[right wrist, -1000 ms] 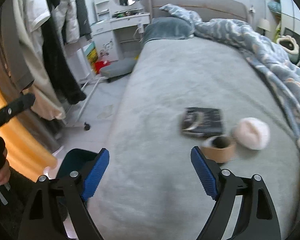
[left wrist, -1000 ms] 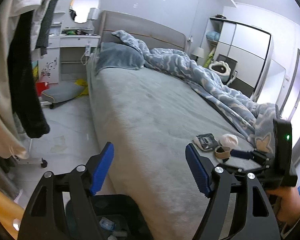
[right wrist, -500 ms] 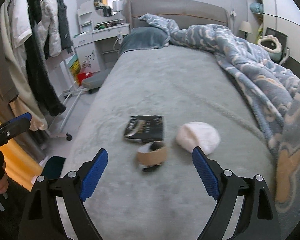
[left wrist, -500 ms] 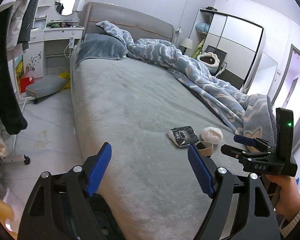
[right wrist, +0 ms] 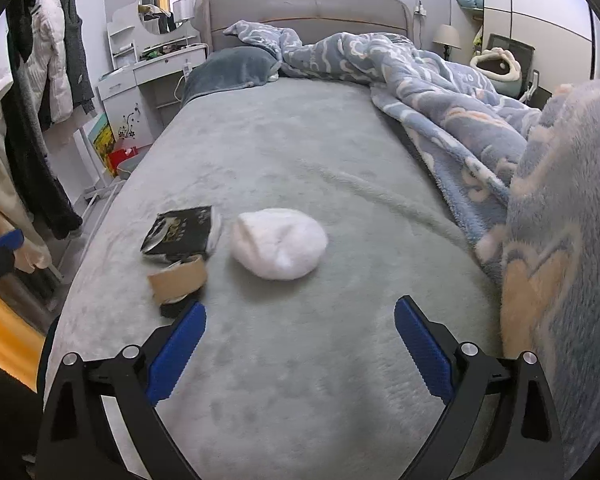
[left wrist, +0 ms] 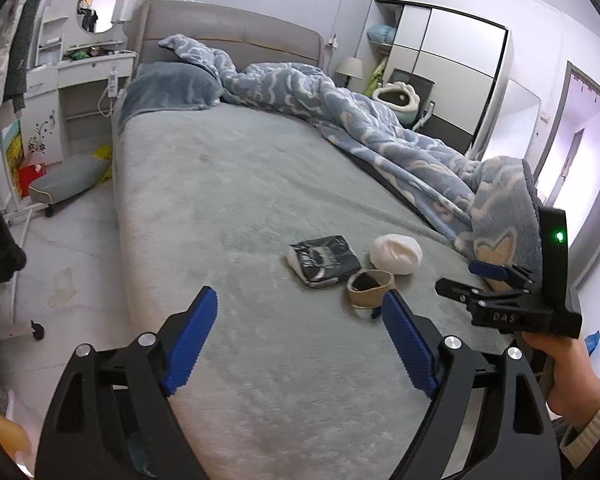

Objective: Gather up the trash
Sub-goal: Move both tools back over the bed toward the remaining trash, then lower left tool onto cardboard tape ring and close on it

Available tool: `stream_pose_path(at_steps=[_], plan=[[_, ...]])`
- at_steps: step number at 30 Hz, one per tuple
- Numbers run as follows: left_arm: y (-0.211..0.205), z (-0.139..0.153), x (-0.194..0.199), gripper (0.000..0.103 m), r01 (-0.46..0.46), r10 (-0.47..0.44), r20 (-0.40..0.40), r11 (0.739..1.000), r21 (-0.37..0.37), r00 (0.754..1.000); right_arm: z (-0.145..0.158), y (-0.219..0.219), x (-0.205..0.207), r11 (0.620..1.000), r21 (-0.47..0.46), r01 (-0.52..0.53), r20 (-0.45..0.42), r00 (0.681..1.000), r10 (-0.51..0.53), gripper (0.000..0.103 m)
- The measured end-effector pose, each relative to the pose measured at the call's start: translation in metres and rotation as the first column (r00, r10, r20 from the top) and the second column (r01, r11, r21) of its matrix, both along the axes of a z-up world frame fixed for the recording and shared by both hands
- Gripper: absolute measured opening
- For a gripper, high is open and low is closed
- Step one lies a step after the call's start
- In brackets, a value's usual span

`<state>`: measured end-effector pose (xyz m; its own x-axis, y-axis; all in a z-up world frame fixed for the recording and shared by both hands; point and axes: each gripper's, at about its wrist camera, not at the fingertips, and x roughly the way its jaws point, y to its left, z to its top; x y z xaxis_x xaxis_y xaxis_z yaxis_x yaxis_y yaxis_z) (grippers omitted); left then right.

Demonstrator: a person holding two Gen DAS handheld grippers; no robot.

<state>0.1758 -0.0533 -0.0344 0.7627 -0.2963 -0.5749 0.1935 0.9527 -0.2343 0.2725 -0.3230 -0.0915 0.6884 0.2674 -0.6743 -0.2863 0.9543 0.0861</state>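
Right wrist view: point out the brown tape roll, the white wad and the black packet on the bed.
brown tape roll [right wrist: 179,281]: right wrist view, on its cardboard outer wall.
white wad [right wrist: 279,243]: right wrist view, on the middle of its top.
black packet [right wrist: 179,230]: right wrist view, on its printed face.

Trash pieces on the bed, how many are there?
3, clustered near the bed's foot: a black wrapper, a cardboard tape ring just in front of it, and a white wad beside them. The blanket may hide more.
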Motion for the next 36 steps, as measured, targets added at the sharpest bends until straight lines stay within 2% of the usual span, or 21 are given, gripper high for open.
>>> stream_pose_path(at_steps=[6, 15, 19, 29, 36], plan=[[-0.027, -0.014, 0.02, 0.087, 0.066, -0.068, -0.057, 0.997, -0.036, 0.996, 0.004, -0.005, 0.023, 0.992, 0.081, -0.099, -0.033, 0.994, 0.102, 0.096], [-0.064, -0.035, 0.047, 0.084, 0.139, -0.147, -0.134, 0.988, -0.067, 0.98, 0.0, 0.0, 0.05, 0.98, 0.117, -0.162, -0.074, 0.983, 0.171, 0.096], [-0.071, -0.041, 0.059, 0.08, 0.139, -0.15, -0.167, 0.987, -0.077, 0.974, 0.004, 0.001, 0.055, 0.975, 0.113, -0.189, -0.073, 0.977, 0.198, 0.096], [-0.083, -0.059, 0.09, 0.065, 0.138, -0.174, -0.244, 0.978, -0.155, 0.954, 0.002, -0.011, 0.07, 0.964, 0.161, -0.21, -0.102, 0.968, 0.228, 0.096], [-0.081, -0.06, 0.096, 0.052, 0.117, -0.156, -0.25, 0.979, -0.164, 0.956, -0.004, -0.005, 0.075, 0.96, 0.155, -0.234, -0.121, 0.96, 0.253, 0.096]])
